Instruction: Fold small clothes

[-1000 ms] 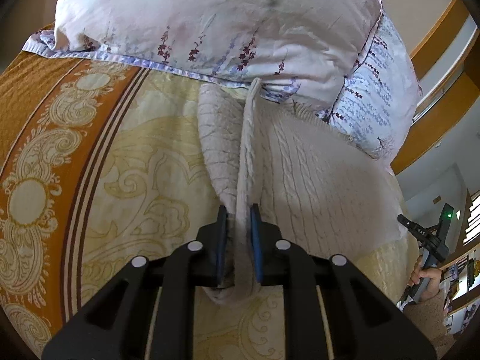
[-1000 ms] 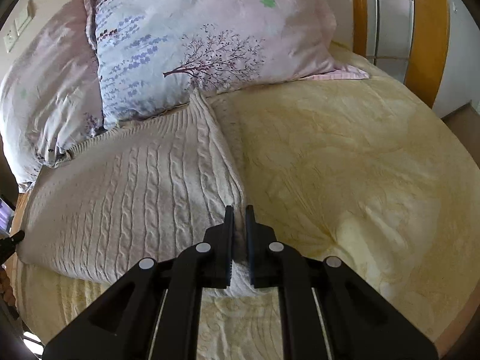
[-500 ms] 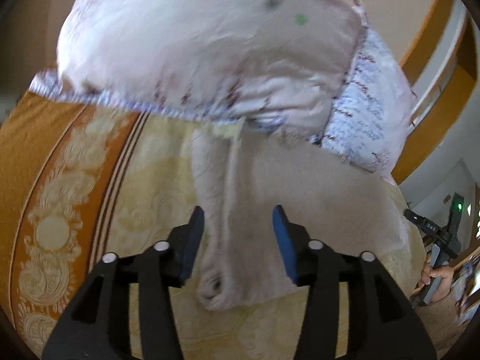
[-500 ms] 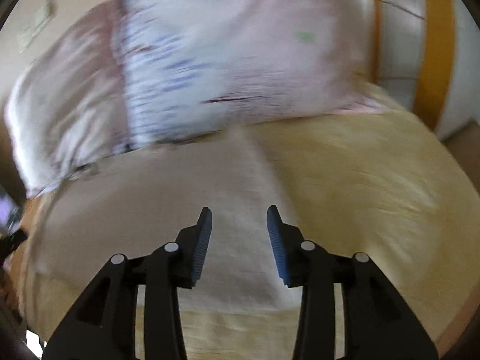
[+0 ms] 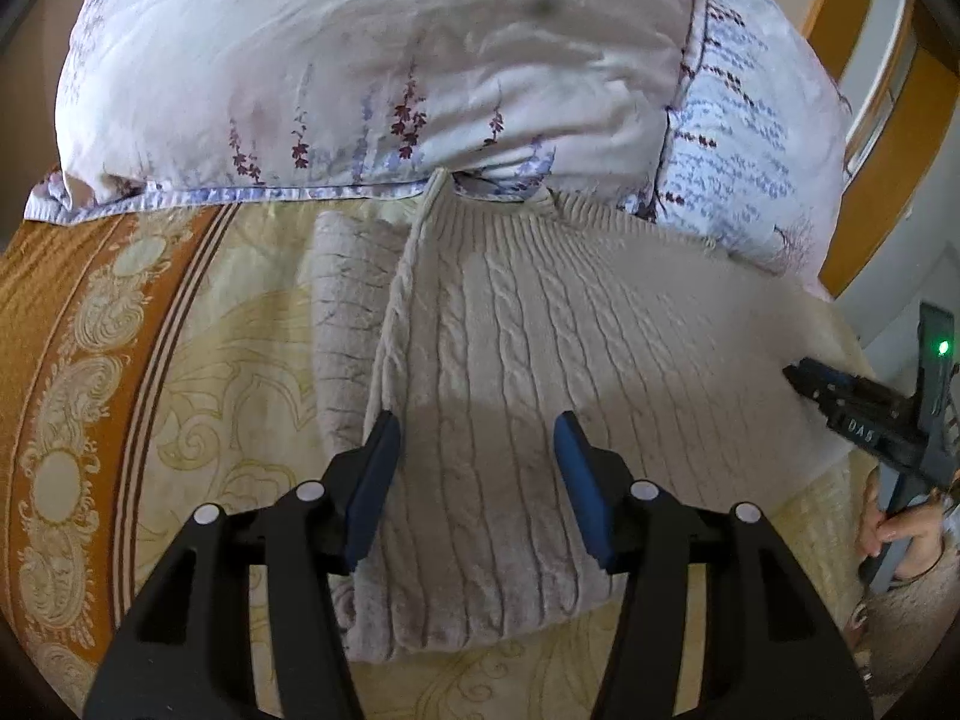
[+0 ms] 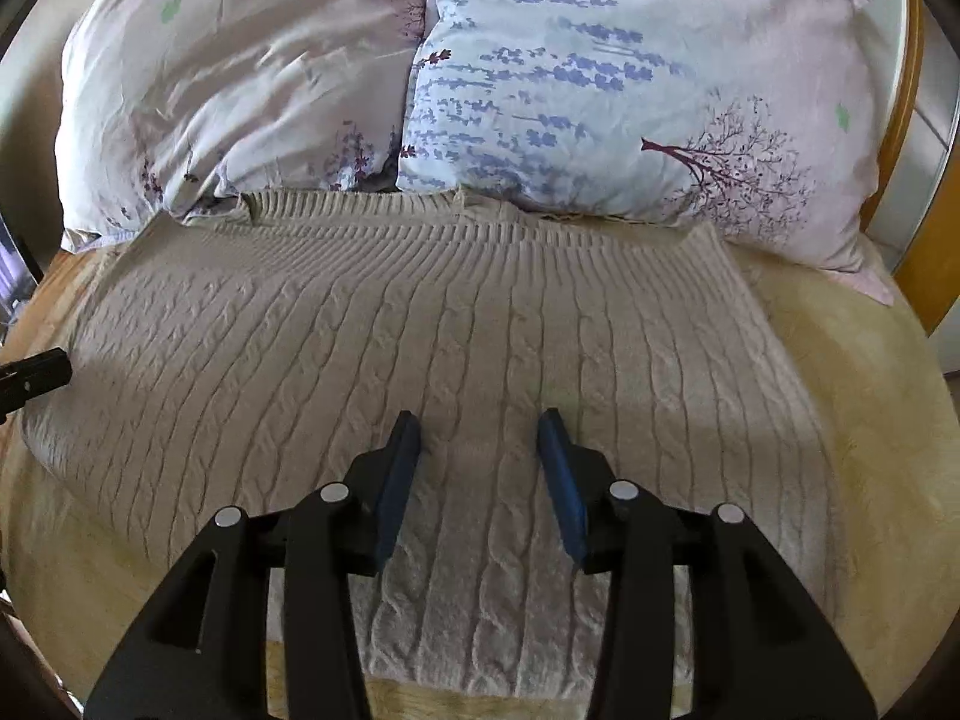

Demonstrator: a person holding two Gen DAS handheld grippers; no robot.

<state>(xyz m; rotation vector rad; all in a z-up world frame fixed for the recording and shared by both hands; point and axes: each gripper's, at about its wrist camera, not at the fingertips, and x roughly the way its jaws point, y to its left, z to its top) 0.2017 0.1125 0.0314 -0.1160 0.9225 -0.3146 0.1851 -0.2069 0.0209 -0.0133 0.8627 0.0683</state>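
Cream cable-knit sweater (image 6: 468,330): we log it flat on the yellow patterned bedspread (image 5: 198,372), ribbed edge tucked against two floral pillows (image 6: 630,90). Left of the sweater, bare bedspread with an orange border (image 5: 48,312); right of it, open bedspread. Our left gripper (image 5: 477,480) and right gripper (image 6: 477,468) hover above the sweater, jaws wide apart, holding nothing.
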